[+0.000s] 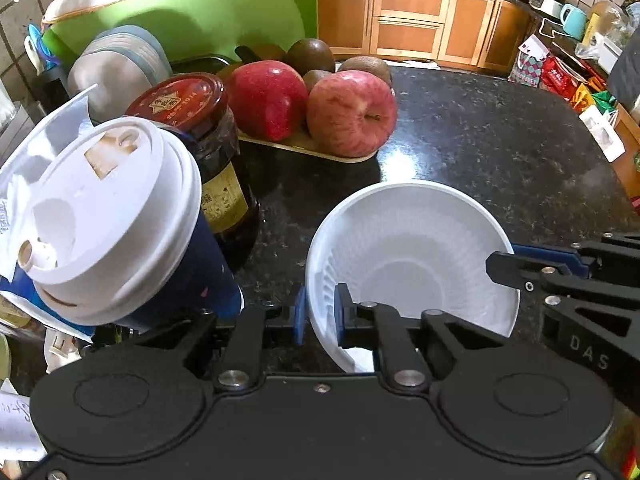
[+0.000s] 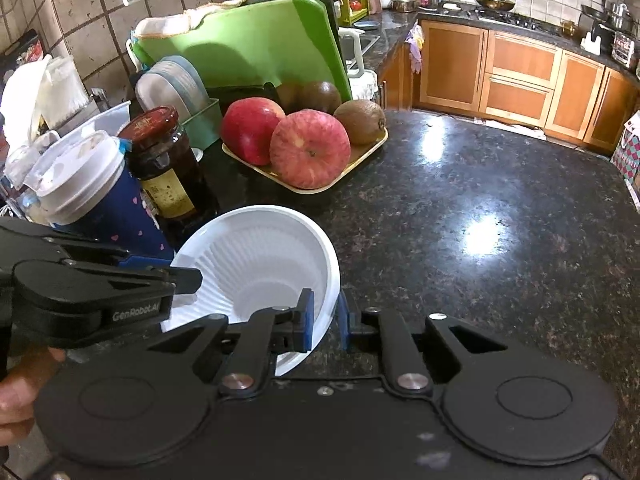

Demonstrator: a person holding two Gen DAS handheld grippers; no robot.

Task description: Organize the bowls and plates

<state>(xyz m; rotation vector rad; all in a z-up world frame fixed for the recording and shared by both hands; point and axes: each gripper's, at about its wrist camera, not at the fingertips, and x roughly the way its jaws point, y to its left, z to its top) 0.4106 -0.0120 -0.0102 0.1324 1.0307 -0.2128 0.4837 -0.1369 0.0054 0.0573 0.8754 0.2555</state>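
1. State: both grippers pinch the same white plastic bowl (image 1: 412,264) by its rim. The left gripper (image 1: 322,314) has 1 blue pad outside the wall and 1 inside. The right gripper (image 2: 326,322) straddles the opposite side of the rim the same way. The bowl sits tilted between them, over the dark granite counter (image 2: 480,208); I cannot tell whether its base touches the stone.
2. Risk, crush: the wall looks thin and ribbed. 2 clamps on 1 rim pulling different ways would likely buckle it or pop it out of a pad.
3. Risk, stuck stack: if this is more than 1 nested bowl, a hard pinch could lock the layers together. I cannot tell the count from either view.
4. Risk, knock-over: the lidded paper cup (image 1: 116,216) stands just left of the left gripper, with the red-lidded jar (image 1: 200,148) right behind it. Swinging that gripper left would likely clip the cup first.
5. Risk, fruit: the tray of apples (image 2: 304,148) sits ahead of both grippers, a little apart. Pushing forward with the bowl could nudge it.
6. Left wrist only: both left pads on the rim and the bowl's full inner floor. The right gripper shows only as a fingertip over the far rim.
7. Right wrist only: the person's hand (image 2: 16,392) under the left gripper's body, the clear counter to the right of the grippers, and the green cutting board (image 2: 256,44) with stacked plates (image 2: 172,84) in the rack beyond, a probable destination.
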